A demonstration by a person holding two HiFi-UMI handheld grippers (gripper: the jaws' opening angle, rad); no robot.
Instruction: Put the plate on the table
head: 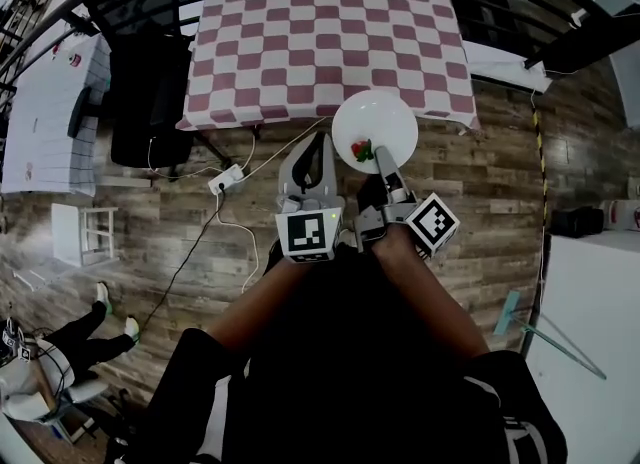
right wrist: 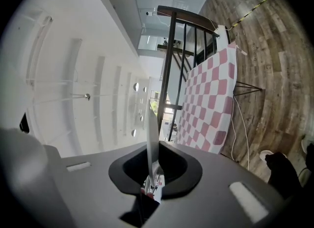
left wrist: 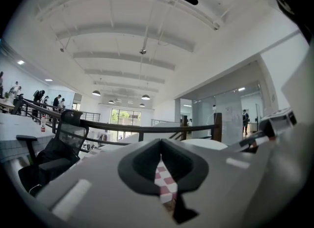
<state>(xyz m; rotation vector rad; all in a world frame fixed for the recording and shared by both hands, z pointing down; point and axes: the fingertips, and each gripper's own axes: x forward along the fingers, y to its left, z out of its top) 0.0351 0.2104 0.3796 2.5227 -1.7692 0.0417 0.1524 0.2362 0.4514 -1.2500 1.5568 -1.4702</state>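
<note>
A white plate (head: 378, 122) with a small red and green piece of food (head: 361, 150) on it is held in the air at the near edge of the table (head: 320, 42), which wears a pink and white checked cloth. My right gripper (head: 378, 156) is shut on the plate's near rim. In the right gripper view the plate (right wrist: 152, 138) runs edge-on between the jaws of the right gripper (right wrist: 153, 183). Beside it on the left, my left gripper (head: 318, 142) is shut and holds nothing. Its jaws (left wrist: 164, 187) leave only a thin slit that shows the cloth.
A black office chair (head: 145, 62) stands at the table's left end. A white power strip (head: 228, 180) and cables lie on the wooden floor below the table. A dark railing (right wrist: 171, 55) runs behind the table. A seated person's legs (head: 90, 327) show at lower left.
</note>
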